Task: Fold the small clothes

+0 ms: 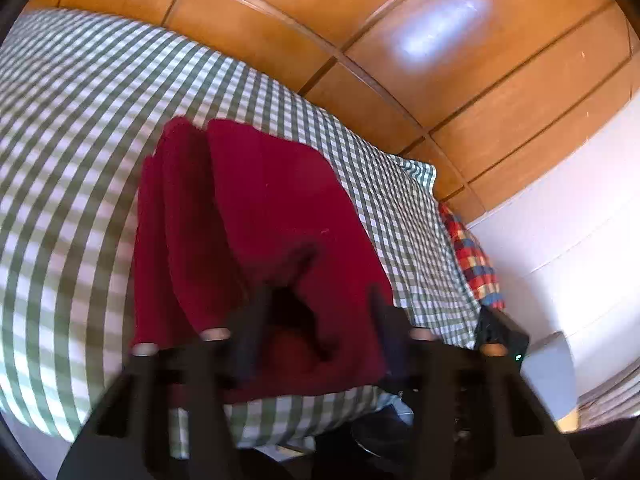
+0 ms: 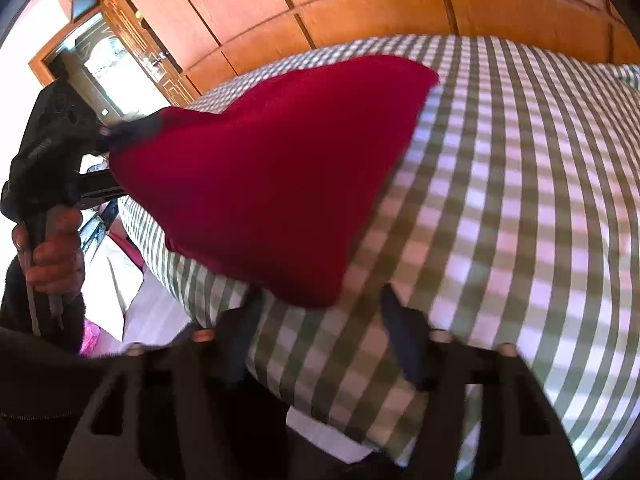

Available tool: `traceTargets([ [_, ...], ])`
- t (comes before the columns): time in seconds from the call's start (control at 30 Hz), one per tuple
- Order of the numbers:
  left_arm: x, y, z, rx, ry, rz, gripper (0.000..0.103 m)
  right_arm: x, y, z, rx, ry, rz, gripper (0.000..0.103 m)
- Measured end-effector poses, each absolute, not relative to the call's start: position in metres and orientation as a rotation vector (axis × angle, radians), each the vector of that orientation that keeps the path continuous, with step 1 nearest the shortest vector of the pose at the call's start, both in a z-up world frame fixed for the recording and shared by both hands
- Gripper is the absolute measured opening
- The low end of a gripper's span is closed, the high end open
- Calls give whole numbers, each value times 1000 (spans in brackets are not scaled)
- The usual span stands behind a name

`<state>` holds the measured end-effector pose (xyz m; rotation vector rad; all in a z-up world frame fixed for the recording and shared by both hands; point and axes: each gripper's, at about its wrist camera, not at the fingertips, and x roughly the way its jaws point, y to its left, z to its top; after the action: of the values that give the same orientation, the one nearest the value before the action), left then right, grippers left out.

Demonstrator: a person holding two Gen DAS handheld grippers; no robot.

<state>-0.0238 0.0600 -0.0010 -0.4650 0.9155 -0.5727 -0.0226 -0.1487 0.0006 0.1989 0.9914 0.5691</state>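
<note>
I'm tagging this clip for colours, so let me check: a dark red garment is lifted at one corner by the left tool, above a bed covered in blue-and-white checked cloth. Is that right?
Not quite. The checked cloth on the bed is green and white, not blue and white; the right wrist view shows it plainly. The rest holds: the dark red garment is lifted at one corner by the left tool.

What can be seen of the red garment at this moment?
The red garment is a plain, deep crimson cloth, soft and knit-like, with no print showing. It lies partly on the green-checked bedspread, its far part flat, its near edge lifted and bunched. The left gripper has that edge in its fingers. The right gripper stands open near a corner, not gripping it.
</note>
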Motion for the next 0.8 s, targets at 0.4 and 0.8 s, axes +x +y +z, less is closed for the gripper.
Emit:
traceTargets([
  [0.4, -63, 89, -38, -270, 883, -408, 6, -15, -98, -6, 12, 975, 593, 31],
  [0.8, -46, 118, -6, -490, 828, -525, 52, -15, -146, -4, 130, 1014, 569, 73],
])
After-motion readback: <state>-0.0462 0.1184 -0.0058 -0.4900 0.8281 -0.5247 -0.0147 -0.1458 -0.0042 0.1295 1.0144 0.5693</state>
